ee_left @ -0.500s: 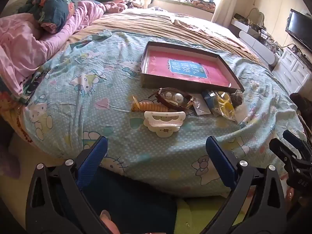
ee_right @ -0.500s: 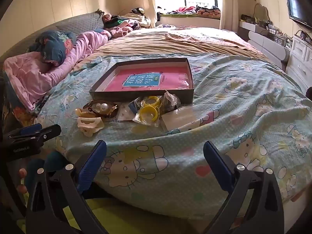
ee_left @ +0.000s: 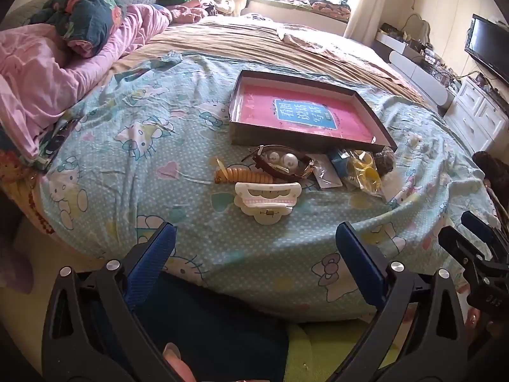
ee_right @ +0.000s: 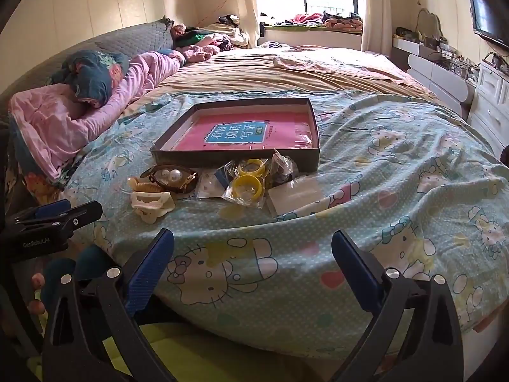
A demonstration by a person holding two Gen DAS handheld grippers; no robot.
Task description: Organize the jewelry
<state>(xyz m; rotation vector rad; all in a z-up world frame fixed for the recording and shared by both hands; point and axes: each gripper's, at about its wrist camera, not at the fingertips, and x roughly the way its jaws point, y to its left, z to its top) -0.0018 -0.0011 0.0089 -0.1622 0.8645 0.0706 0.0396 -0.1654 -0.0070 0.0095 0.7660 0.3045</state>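
Observation:
A shallow dark box [ee_left: 305, 84] [ee_right: 237, 154] with a pink book in it lies on the bed. In front of it lie a white hair claw [ee_left: 265, 202] [ee_right: 149, 203], an orange comb clip [ee_left: 245, 175], a brown band with two pearls [ee_left: 283, 160] [ee_right: 171, 176], yellow rings in plastic bags [ee_left: 364, 172] [ee_right: 248, 186] and a small clear packet [ee_right: 294, 195]. My left gripper [ee_left: 254, 254] is open and empty, short of the hair claw. My right gripper [ee_right: 253, 254] is open and empty, near the bed's front edge.
The bed has a blue cartoon sheet [ee_left: 152, 165], a pink quilt [ee_left: 38, 76] at the left and a tan cover [ee_right: 286, 76] behind. White drawers [ee_left: 480, 117] and a TV [ee_left: 490, 47] stand at the right.
Both grippers stay open and have hardly moved. Nothing on the bed has moved.

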